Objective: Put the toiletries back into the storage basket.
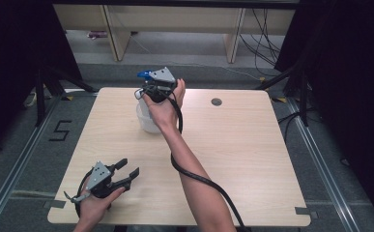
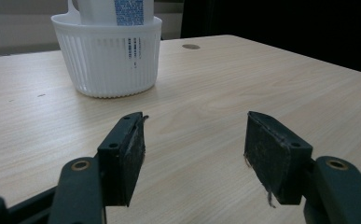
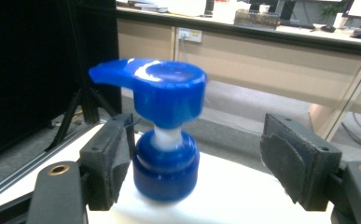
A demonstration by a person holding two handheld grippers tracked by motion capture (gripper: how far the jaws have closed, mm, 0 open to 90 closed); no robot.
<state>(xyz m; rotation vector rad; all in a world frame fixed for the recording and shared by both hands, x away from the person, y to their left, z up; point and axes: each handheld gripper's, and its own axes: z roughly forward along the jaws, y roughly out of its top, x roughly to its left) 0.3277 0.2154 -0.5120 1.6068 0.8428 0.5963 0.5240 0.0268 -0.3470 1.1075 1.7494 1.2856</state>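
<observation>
Near the table's [image 1: 233, 145] far edge, the right gripper [image 3: 194, 163] stood released around the pump bottle's [image 3: 166, 135] blue neck, perhaps touching one pad, so it needed centring before clenching

Black numeral "5" [image 1: 60, 130] marked on grey floor left of table. Blue label [image 2: 128, 12] on white bottle [image 2: 108, 11] carries print too small to read.

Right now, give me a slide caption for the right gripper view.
Open right gripper brackets the blue pump top of a white bottle.
</observation>
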